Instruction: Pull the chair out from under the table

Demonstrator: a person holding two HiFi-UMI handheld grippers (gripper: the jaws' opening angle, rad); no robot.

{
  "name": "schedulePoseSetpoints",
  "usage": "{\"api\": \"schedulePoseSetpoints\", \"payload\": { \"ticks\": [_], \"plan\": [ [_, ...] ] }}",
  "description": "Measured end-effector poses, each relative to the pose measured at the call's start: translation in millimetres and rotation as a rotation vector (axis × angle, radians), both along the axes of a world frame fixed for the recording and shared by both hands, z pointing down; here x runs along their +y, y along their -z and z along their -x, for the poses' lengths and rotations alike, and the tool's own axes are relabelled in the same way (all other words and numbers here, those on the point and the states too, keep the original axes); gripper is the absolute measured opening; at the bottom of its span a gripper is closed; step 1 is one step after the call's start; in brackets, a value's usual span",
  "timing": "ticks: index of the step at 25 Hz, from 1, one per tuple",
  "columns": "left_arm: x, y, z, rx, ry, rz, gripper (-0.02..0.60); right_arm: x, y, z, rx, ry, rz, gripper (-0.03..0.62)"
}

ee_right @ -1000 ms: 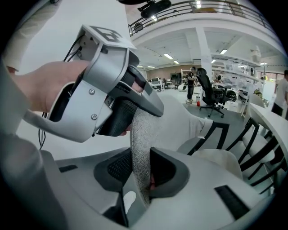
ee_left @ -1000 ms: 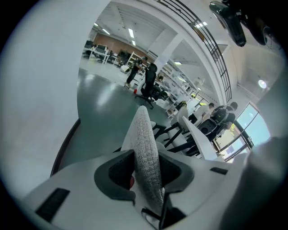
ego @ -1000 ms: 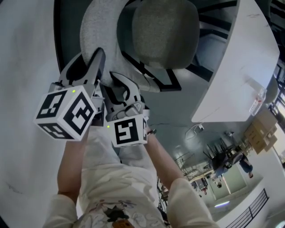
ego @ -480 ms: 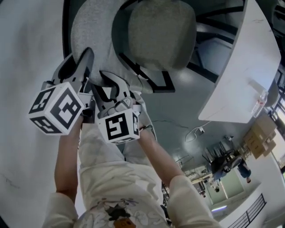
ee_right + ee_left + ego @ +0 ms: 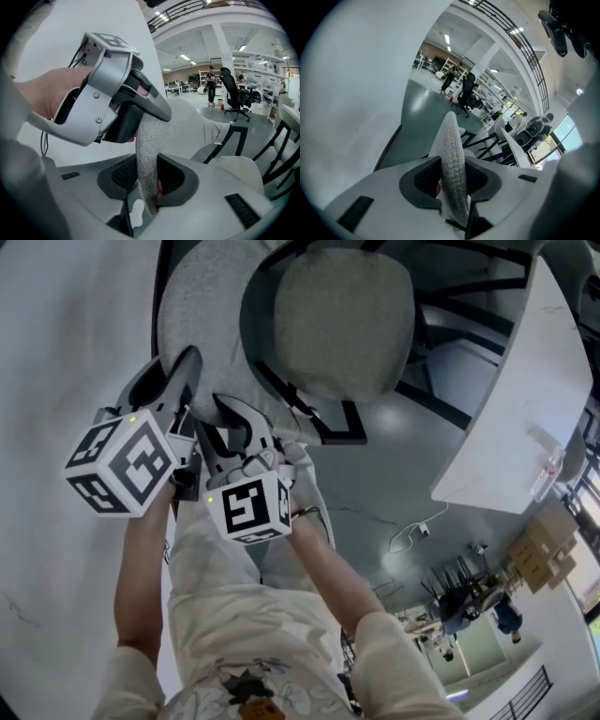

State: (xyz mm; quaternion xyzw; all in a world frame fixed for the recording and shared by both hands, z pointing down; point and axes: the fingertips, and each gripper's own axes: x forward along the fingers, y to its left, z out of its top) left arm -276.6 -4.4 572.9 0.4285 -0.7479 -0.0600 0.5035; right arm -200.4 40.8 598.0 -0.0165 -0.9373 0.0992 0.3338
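Chair (image 5: 342, 324): grey fabric seat and curved backrest on a black frame. It stands on the grey-green floor (image 5: 394, 474) between a white table (image 5: 511, 409) and a broad white surface (image 5: 56, 352), with the seat apart from the table's edge.
Backrest (image 5: 202, 315): its top rim is gripped at two spots, side by side.
Left gripper (image 5: 185, 371): jaws narrow, pads pressed on the backrest's fabric rim.
Right gripper (image 5: 242, 423): jaws narrow, clamped on the same rim just beside the left gripper.
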Motion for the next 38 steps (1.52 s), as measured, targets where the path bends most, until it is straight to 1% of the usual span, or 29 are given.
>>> {"api": "schedulePoseSetpoints", "payload": {
  "ticks": [7,9,11,17,19,22,26,33,38],
  "plan": [
    [54.4,-0.1,31.2,-0.012,0.04,-0.007,0.117,54.1,-1.3,30.7,-0.005,0.044,0.011,0.112],
    [61.6,0.4,40.8,-0.02,0.051,-0.01,0.115,61.4,-1.4,40.2,-0.007,0.054,0.01,0.114],
    [65.3,0.4,48.5,-0.025,0.053,-0.009,0.114,65.7,-1.9,47.3,-0.01,0.044,0.013,0.114],
    [97.6,2.2,64.1,-0.02,0.065,-0.011,0.112,97.3,-0.9,62.7,-0.005,0.054,0.029,0.115],
    [103.9,3.0,66.7,-0.024,0.06,-0.008,0.112,103.6,0.2,65.4,-0.005,0.048,0.034,0.115],
    [111.6,3.1,72.7,-0.025,0.063,-0.005,0.11,112.0,0.7,71.8,-0.002,0.066,0.032,0.115],
    [130.6,1.9,83.0,-0.031,0.093,0.007,0.107,131.5,-1.4,80.7,-0.006,0.093,0.049,0.118],
    [181.3,2.8,100.3,-0.024,0.159,0.012,0.105,178.2,0.6,97.2,-0.01,0.16,0.06,0.121],
    [192.9,3.3,99.7,-0.029,0.188,0.026,0.104,187.6,1.1,95.0,-0.004,0.194,0.066,0.123]
  ]
}}
